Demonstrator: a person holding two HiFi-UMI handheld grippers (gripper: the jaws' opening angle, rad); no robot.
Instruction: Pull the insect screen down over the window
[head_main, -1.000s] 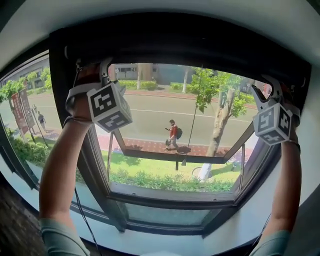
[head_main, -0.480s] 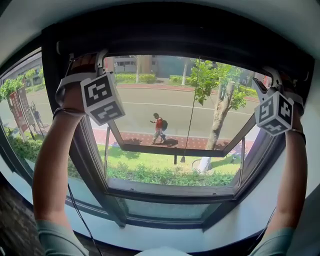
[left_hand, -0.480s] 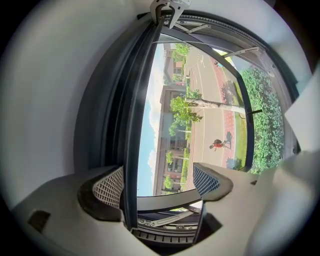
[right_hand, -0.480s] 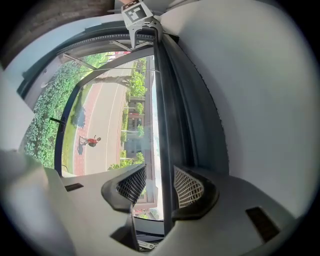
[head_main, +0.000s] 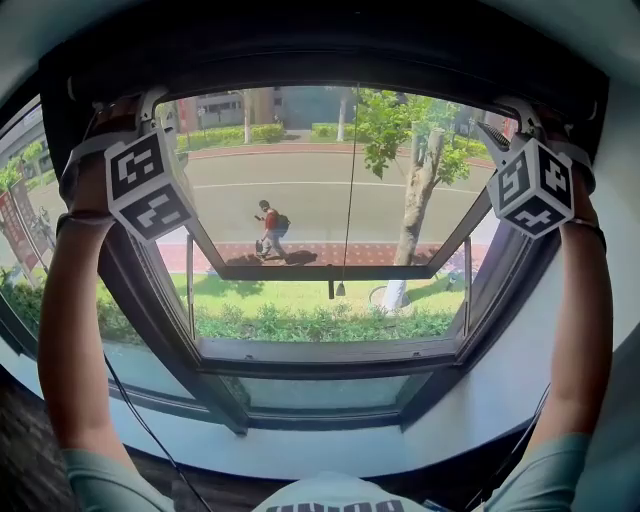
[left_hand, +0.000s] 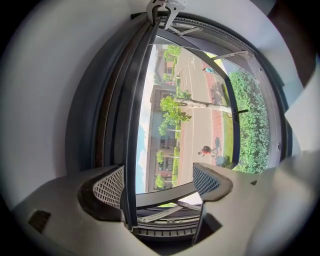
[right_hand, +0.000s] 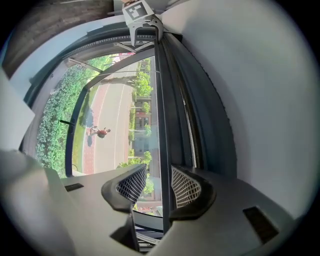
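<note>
1. Both arms reach up to the top of the dark grey metal window frame; the insect screen is not drawn down; its slim dark pull bar sits high up, just under the long dark housing that spans the top of the opening.
2. The left gripper has its jaws wide apart; the bar runs along the inner face of one meshed grey pad; the other pad is well clear of it.
3. The right gripper has its jaws much closer together, one on each side of the bar; one pad lies against it; daylight shows between the bar and the opposite pad, so nothing is clamped.
4. Below, the glazed sash stands tilted outward; a thin cord hangs down the middle of the opening.
5. Outside, a person in a red top is on the brick pavement, near a slender tree.
</note>
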